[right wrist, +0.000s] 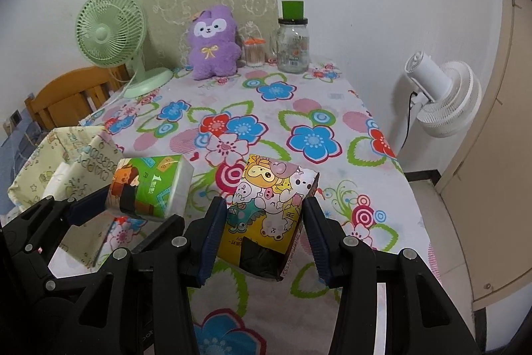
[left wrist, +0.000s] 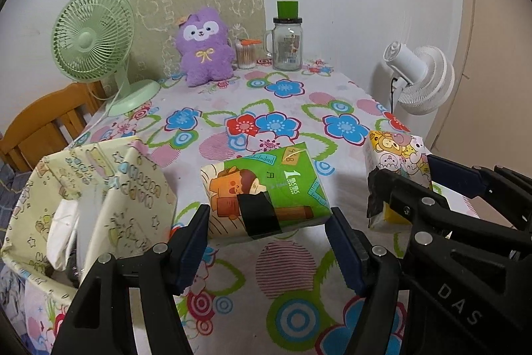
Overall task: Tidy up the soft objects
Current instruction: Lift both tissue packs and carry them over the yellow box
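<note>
Jaws of the left gripper (left wrist: pixel 267 242) clamp the green tissue pack (left wrist: pixel 266 192) across its width, one blue pad on each short side, and the pack appears to hang clear of the desk (left wrist: pixel 286 108). Jaws of the right gripper (right wrist: pixel 264 238) hold the cartoon-print tissue pack (right wrist: pixel 269 215) the same way, pads pressed on its two side faces, with the pack tilted and its black-taped end toward the camera.

Both packs are film-wrapped paper tissue. Judged from the pictures, they are light, compressible and smooth-skinned. The film may slip against the pads if the squeeze is relaxed, and the soft core dents under a hard squeeze. The side faces, near mid-length, give the most stable hold; the taped ends and corners give way and are poor places to grip. Neither pack is fragile.

Landmark: the fabric storage bin (left wrist: pixel 99 195), pale yellow with printed figures, stands at the near left edge of the desk. The green pack hangs just right of the bin's rim. The cartoon-print pack is farther right of the bin, beyond the green pack. The bin's soft walls lean inward, so the opening is narrow and a pack likely has to be lowered in from above.

Far from the bin, against the wall, sits a purple plush toy (left wrist: pixel 204 47), another soft item, between a green desk fan (left wrist: pixel 96 45) and a glass jar (left wrist: pixel 287 42).
</note>
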`<state>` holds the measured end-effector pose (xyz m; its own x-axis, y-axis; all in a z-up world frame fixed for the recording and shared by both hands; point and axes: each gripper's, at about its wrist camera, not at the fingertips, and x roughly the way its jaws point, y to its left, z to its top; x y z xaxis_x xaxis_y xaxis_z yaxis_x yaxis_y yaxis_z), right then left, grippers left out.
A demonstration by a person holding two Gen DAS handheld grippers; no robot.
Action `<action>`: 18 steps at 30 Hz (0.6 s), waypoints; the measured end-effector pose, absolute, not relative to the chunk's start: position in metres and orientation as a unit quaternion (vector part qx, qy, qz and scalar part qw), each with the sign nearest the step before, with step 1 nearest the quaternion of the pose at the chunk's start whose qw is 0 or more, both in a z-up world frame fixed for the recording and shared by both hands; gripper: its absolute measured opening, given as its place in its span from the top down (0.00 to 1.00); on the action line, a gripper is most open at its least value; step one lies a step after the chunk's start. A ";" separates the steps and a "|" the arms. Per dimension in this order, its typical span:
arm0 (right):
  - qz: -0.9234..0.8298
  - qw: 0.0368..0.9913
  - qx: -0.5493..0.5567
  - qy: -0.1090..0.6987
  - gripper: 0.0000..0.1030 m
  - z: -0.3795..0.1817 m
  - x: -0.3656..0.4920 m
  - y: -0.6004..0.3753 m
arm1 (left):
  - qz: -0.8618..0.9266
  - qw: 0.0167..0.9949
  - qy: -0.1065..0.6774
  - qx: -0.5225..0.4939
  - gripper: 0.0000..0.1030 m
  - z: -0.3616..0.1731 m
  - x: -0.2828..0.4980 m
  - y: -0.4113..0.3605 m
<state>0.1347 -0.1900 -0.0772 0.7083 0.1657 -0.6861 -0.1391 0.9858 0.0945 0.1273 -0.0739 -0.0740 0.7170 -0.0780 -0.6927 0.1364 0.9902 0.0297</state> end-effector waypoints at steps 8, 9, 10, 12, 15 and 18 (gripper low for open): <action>0.085 0.931 0.016 0.354 0.51 -0.063 0.114 -0.184 | -0.055 0.934 0.352 0.037 0.31 -0.060 0.107 -0.068; 0.085 0.932 0.016 0.352 0.51 -0.062 0.112 -0.184 | -0.055 0.934 0.350 0.037 0.31 -0.059 0.104 -0.068; 0.084 0.933 0.015 0.350 0.51 -0.060 0.109 -0.183 | -0.054 0.935 0.348 0.037 0.31 -0.058 0.102 -0.067; 0.084 0.934 0.014 0.347 0.51 -0.058 0.105 -0.182 | -0.054 0.936 0.345 0.036 0.31 -0.055 0.098 -0.066; 0.085 0.936 0.014 0.342 0.51 -0.053 0.099 -0.181 | -0.055 0.938 0.339 0.038 0.31 -0.051 0.090 -0.065; 0.086 0.937 0.014 0.337 0.51 -0.049 0.093 -0.179 | -0.055 0.941 0.333 0.037 0.31 -0.046 0.082 -0.063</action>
